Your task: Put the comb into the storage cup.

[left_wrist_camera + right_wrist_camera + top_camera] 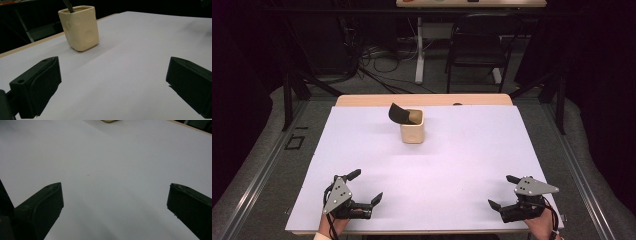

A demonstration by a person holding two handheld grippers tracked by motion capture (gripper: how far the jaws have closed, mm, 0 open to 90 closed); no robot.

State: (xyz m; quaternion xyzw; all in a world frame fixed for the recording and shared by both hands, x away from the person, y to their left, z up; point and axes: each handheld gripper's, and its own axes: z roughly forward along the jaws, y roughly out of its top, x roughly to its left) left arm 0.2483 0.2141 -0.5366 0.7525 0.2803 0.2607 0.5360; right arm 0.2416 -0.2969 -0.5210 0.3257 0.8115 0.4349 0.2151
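Note:
A cream square cup (413,127) stands upright at the far middle of the white table cover (362,150). A black spatula-like tool (399,114) sticks out of it, leaning left. In the left gripper view the cup (80,27) sits ahead and left, with the tool's handle (68,6) rising from it. My left gripper (365,186) rests near the front left edge, open, nothing between its jaws (113,87). My right gripper (503,191) rests near the front right edge, also open and empty (115,210). Both are far from the cup.
A wooden table edge (362,100) shows beyond the white cover. A black chair (477,45) and a white table leg (419,50) with cables stand on the floor behind. The cup's base (108,121) peeks in at the top of the right gripper view.

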